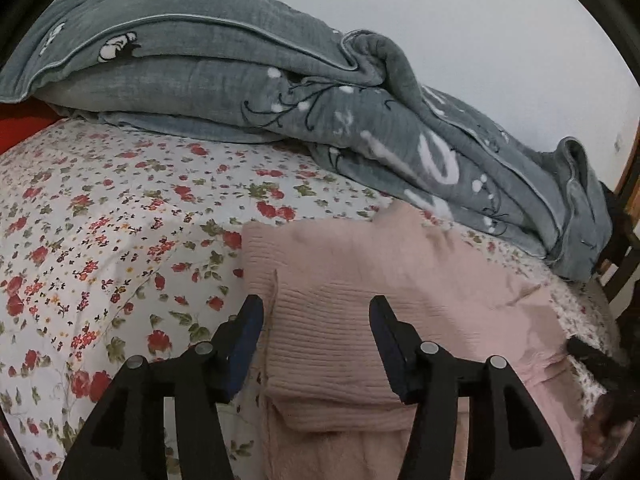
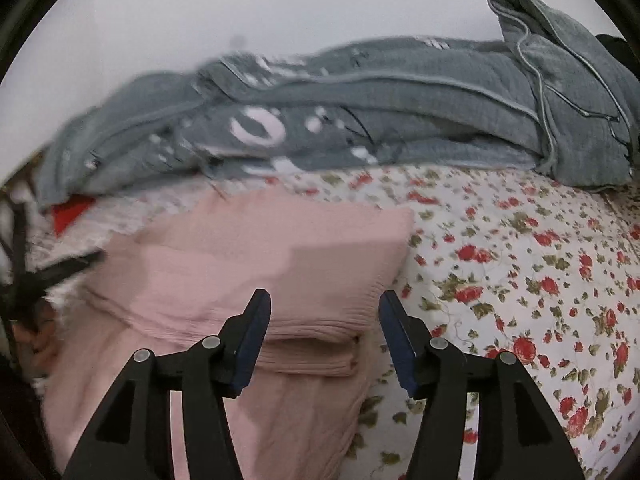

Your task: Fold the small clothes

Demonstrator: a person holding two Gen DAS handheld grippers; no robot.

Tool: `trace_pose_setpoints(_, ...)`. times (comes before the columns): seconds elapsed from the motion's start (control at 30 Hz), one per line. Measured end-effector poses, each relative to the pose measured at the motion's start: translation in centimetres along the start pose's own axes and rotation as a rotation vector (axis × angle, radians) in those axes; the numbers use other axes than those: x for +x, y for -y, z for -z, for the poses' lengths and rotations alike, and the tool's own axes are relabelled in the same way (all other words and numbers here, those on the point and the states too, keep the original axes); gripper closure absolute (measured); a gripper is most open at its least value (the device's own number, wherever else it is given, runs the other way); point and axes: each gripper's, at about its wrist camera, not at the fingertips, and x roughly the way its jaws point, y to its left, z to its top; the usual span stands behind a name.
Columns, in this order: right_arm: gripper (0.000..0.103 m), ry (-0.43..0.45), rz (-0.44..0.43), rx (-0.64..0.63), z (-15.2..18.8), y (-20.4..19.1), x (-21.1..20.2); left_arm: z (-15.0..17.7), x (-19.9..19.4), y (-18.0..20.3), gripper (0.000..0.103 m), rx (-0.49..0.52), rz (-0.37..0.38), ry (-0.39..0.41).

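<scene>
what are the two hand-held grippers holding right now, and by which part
Nothing. The left hand-held gripper and the right hand-held gripper are both open above the folded pink garment, with no fabric between the fingers.

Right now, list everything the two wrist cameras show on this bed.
pink garment: one, pale pink ribbed knit, partly folded, lying on the bedsheet in front of both grippers.
bedsheet: one, white with red flowers and green leaves, covering the bed.
grey blanket: one, grey-green with white and black pattern, bunched along the far side of the bed by the wall.
red cloth: one, red, only a corner showing under the blanket's end.
wall: white, behind the bed.
left gripper: black with blue pads, open, over the garment's left edge.
right gripper: black with blue pads, open, over the garment's right edge.
</scene>
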Motion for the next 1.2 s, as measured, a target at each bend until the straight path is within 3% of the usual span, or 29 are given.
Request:
trace_pose_setpoints(0.1, 0.052, -0.102, 0.069, 0.025, 0.7, 0.7, 2.4, 0.4, 0.8, 0.1, 0.050, 0.020, -0.028, -0.045)
trace_pose_setpoints(0.17, 0.052, -0.105, 0.056, 0.047, 0.8, 1.2, 2.5, 0.9, 1.6, 0.3, 0.051, 0.040, -0.069, -0.085)
trace_pose_setpoints(0.23, 0.052, -0.096, 0.063, 0.057, 1.0, 1.5, 2.2, 1.4, 1.9, 0.2, 0.050, 0.044, -0.062, -0.107)
trace_pose_setpoints(0.5, 0.048, -0.077, 0.068, 0.064, 1.6, 1.3, 1.5, 2.5, 1.1, -0.1, 0.043, 0.051, -0.052, -0.089)
trace_pose_setpoints(1.2, 0.047, -0.061, 0.012, 0.049, 2.0, 0.7, 0.8, 2.8, 0.5, -0.2, 0.042, 0.028, -0.043, -0.070)
